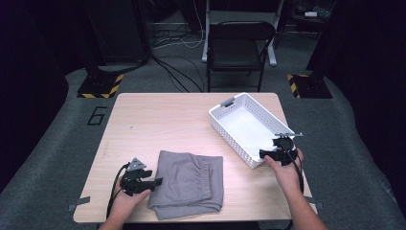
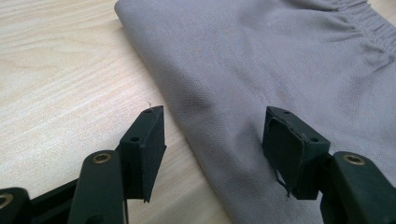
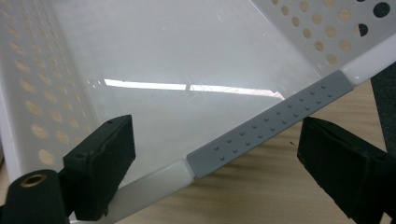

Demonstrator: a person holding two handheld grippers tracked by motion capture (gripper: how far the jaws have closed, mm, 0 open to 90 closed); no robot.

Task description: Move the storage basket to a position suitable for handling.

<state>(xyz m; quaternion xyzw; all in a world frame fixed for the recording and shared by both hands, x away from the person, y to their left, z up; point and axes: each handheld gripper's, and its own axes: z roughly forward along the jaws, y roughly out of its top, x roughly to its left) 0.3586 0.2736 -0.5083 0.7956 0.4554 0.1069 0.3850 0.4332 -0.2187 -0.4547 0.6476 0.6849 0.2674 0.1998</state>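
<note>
Grey folded shorts (image 1: 189,182) lie near the white basket (image 1: 238,107) (empty, awaiting them); left gripper (image 2: 212,140) gapes wide over their edge, right gripper (image 3: 224,163) straddles the basket's rim, unclamped.

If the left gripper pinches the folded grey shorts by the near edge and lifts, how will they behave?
The folded grey shorts are soft woven cloth, so they will probably sag and unfold. The left gripper has open jaws astride the folded edge; a pinch may catch only the top layers. They look light and should slide easily on the smooth table.
</note>
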